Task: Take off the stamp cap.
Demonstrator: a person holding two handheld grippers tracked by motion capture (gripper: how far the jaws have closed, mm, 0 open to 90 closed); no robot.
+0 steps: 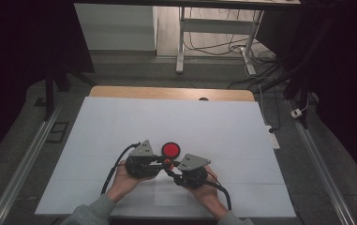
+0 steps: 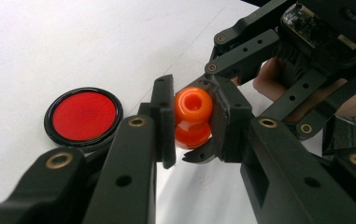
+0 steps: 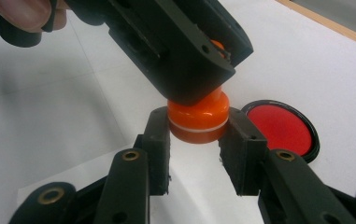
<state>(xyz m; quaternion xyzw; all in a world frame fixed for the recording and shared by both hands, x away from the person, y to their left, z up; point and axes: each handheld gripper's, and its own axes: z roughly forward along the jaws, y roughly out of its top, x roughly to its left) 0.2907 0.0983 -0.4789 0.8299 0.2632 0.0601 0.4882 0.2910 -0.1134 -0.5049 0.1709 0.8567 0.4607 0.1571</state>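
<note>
- A small glossy orange plastic bottle-like piece (image 2: 193, 119), rounded at one end with a hole in it, is held off the white surface (image 1: 120, 122) between the two tools, near the near edge at the middle.
- The left hand-held gripper (image 2: 193, 122) is closed on the piece: in its own view both black pads press against the orange sides.
- The right hand-held gripper (image 3: 197, 135) grips the wider end of the same piece, which bears a thin pale seam; its pads touch both sides.
- In the right gripper view the left tool's black body covers the upper half of the orange piece, so its rounded end is hidden there.
- In the high view the piece is a tiny orange spot (image 1: 167, 162) between the tools, its shape too small to make out.
- A flat round red disc with a black rim (image 1: 170, 150) lies on the surface just beyond the grippers, apart from the orange piece.
- Whether that disc is a lid or a dish cannot be told.
- The person's forearms are cut off by the bottom edge of the high view; the left hand (image 1: 122, 180) and the right hand (image 1: 208, 192) are partly hidden under the tools.
</note>
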